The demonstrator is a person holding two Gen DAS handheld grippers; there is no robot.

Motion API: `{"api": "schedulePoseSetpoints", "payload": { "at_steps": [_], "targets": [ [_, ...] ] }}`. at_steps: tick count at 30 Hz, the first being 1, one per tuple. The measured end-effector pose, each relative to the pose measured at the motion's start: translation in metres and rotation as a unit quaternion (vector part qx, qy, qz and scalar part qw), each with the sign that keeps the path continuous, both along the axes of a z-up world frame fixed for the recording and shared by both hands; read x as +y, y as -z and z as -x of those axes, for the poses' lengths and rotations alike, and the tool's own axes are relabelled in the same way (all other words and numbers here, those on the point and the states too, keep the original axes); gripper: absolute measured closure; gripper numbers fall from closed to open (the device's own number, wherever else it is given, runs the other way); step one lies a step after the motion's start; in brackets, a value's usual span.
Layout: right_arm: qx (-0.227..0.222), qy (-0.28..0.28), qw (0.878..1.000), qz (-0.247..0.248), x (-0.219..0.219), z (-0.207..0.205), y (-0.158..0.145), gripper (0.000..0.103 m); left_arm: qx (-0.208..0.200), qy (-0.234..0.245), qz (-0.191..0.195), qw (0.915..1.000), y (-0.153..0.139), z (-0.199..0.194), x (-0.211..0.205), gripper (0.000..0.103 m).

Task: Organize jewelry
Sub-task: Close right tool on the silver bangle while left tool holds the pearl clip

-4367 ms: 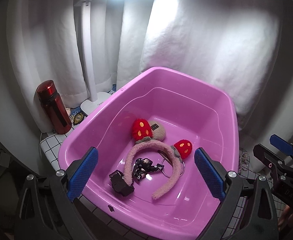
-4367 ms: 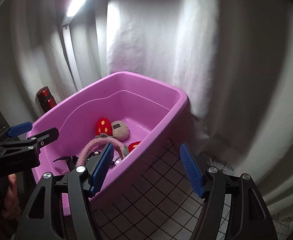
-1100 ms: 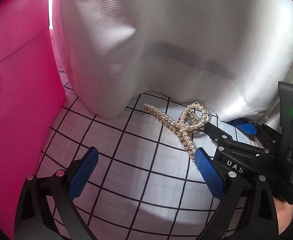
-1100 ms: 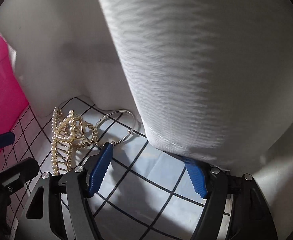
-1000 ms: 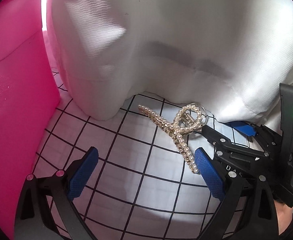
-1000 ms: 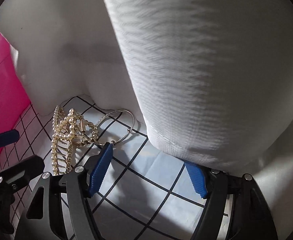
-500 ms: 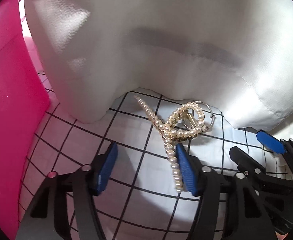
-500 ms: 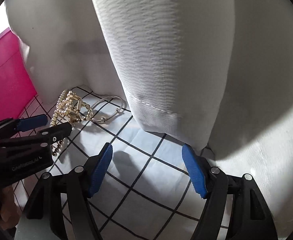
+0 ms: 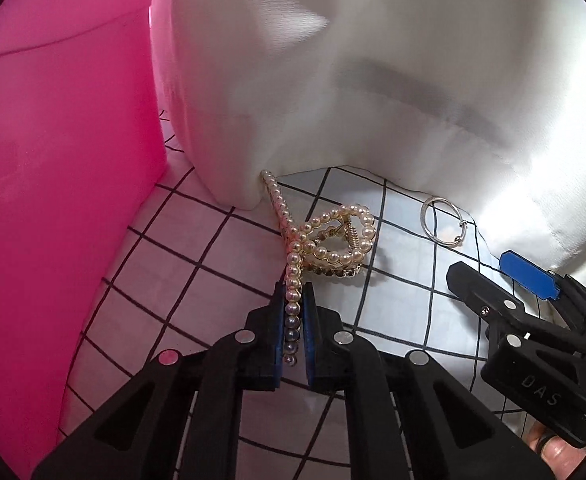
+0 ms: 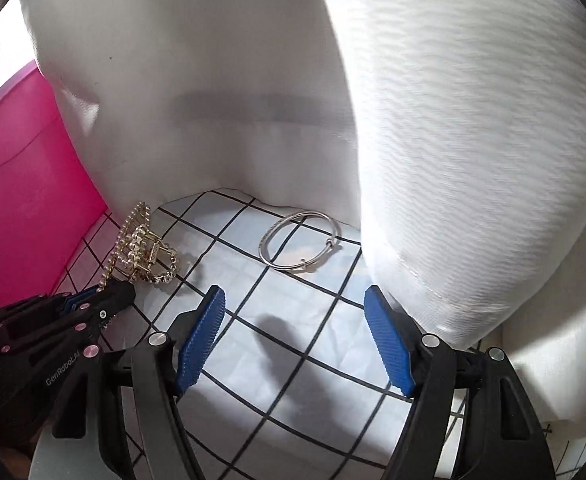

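Under curtain (image 9: 373, 80) hem, pearl clip (image 9: 325, 240) tip hidden; left claw (image 9: 293, 328) grips its tail

Glossy pearl beads on a gold metal hair clip (image 9: 325, 240), shiny silver metal bangle (image 10: 299, 245), matt white cloth curtain (image 10: 473, 140).

A thin silver bangle (image 10: 300, 240) lies on the checked counter (image 10: 253, 344) beyond the right hand-held gripper (image 10: 293, 340), whose blue jaws stand apart.

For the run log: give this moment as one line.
left gripper: shut on pearl hair clip | right gripper: open, empty | silver bangle: on tablecloth
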State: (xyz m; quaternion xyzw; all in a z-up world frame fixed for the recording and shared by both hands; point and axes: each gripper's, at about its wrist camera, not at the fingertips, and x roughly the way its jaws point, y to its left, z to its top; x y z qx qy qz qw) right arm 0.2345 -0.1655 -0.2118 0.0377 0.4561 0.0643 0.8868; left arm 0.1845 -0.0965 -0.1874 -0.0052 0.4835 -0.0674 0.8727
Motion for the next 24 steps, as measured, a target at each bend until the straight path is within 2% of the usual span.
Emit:
{"api": "schedulePoseSetpoints", "payload": {
  "at_steps": [5,11,15,18,19,20,21,24],
  "targets": [
    [0.018,0.029,0.999,0.02,0.019,-0.017,0.013,0.034,-0.002,-0.004,-0.002,1.0,0.006,0.001,0.003,0.094],
    [0.011,0.047,0.997,0.061,0.039,-0.039,0.018,0.033,-0.004,0.002,0.0,1.0,0.007,0.0,0.009,0.094],
    [0.004,0.059,0.996,0.06,0.047,-0.059,0.023,0.032,-0.006,0.004,0.002,1.0,0.006,0.001,0.007,0.095],
    [0.001,0.06,0.997,0.055,0.048,-0.06,0.024,0.034,-0.01,0.006,0.002,0.9999,0.024,0.01,0.023,0.095],
    [0.0,0.061,0.997,0.056,0.048,-0.058,0.023,0.041,-0.011,0.006,0.002,0.9999,0.024,0.011,0.022,0.095],
    [-0.003,0.063,0.996,0.058,0.041,-0.052,0.018,0.057,-0.01,0.005,0.005,0.9999,0.024,0.012,0.021,0.095],
    [-0.005,0.064,0.996,0.057,0.041,-0.05,0.017,0.056,-0.009,0.003,0.008,0.9999,0.014,0.021,0.041,0.095],
    [-0.007,0.061,0.997,0.055,0.044,-0.046,0.017,0.056,-0.008,-0.001,0.015,0.9999,0.009,0.026,0.049,0.095]
  ]
}}
